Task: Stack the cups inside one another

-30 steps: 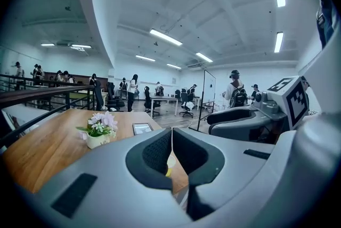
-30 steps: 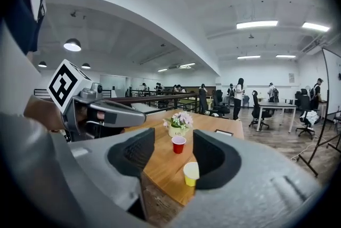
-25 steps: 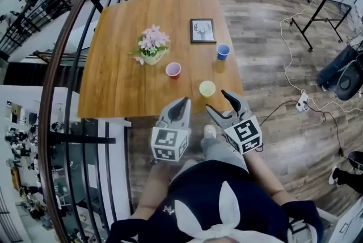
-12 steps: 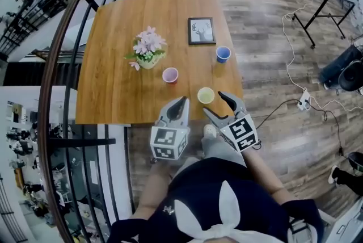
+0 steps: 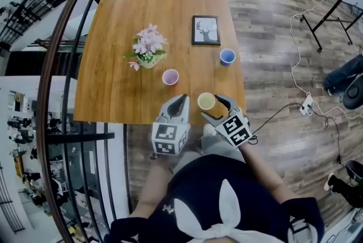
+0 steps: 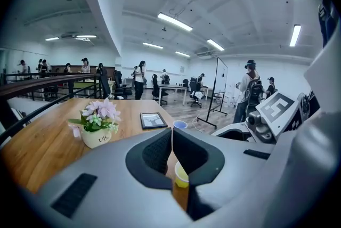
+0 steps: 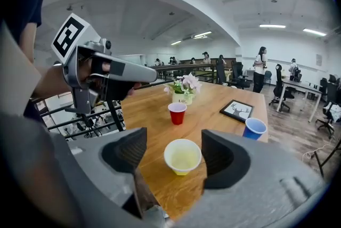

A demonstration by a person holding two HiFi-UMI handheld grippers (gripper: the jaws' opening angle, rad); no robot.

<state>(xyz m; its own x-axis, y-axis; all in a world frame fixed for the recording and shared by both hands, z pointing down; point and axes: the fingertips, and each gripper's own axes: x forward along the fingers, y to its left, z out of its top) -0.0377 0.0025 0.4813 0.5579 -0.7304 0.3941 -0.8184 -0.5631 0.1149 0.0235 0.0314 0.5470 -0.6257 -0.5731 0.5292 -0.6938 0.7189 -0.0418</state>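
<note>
I'm holding right gripper released, jaws just been opening, yellow cup between them untouched, standing near-right of red cup on desk. Centring, then squeezing gently mid-wall. Left gripper clenched, empty.

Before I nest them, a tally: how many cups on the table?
3: yellow cup at the near edge, red cup by the flower pot, blue cup by the picture frame. None hidden.
</note>
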